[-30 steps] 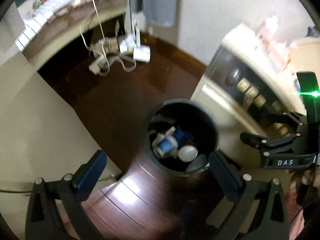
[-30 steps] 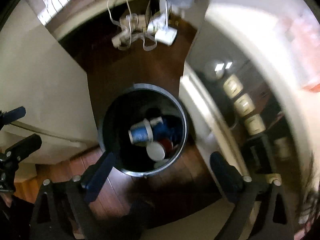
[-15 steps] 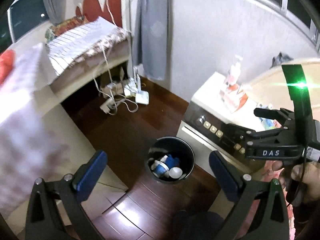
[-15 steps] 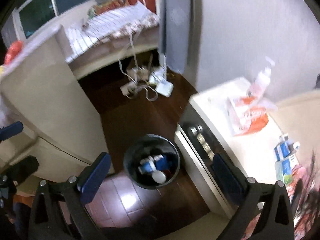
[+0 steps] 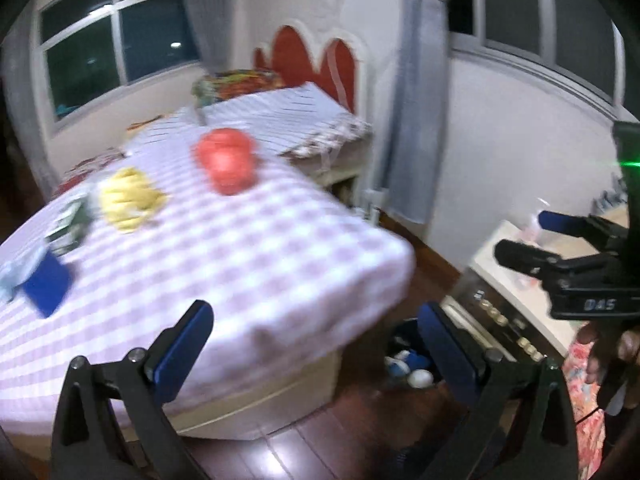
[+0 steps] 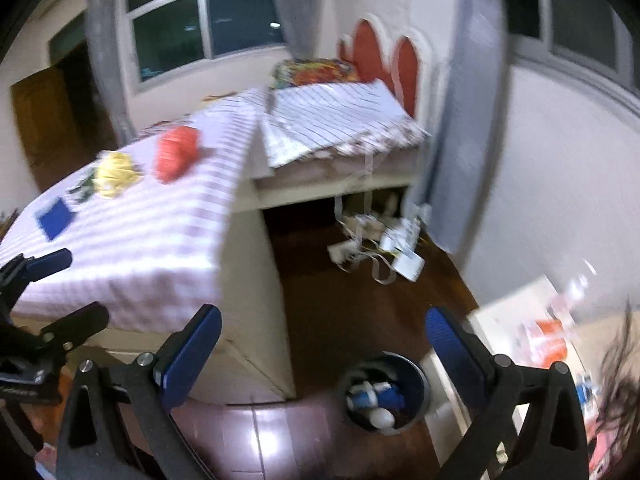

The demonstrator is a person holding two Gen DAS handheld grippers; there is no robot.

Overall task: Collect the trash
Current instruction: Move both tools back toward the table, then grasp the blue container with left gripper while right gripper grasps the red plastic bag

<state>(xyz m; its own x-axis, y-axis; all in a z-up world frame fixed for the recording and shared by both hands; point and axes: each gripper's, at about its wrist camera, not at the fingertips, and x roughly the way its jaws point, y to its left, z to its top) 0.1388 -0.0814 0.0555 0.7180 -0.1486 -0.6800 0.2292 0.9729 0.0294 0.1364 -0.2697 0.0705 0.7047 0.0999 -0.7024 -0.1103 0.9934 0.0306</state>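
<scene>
Both grippers are up and facing the bed, and neither holds anything. The left gripper has its blue fingers spread wide, nothing between them. The right gripper is the same: fingers apart, empty.

The trash lies on the checked sheet. There is a red crumpled piece towards the middle, a yellow crumpled piece just left of it, a greenish wrapper beside that, and a blue flat piece nearest the left edge. They sit near one another, but the blur hides whether any touch. The bin stands on the wooden floor by the bed's corner, with cups in it and room to spare.

The step in hand looks like reaching for the next piece. The red one seems the easiest pick: bulky, and clear on its right side. Come down from above with the fingers straddling it, and close only when they are low enough to catch its body, not just a fold. The sheet is soft, so pressing too deep risks pinching cloth along with the trash. The blue piece lies flat and probably needs a shallow, scooping angle at one edge. Everything is smeared with motion here, so steady the gripper before committing. Then it is a short carry to the bin, releasing directly above the opening.
</scene>
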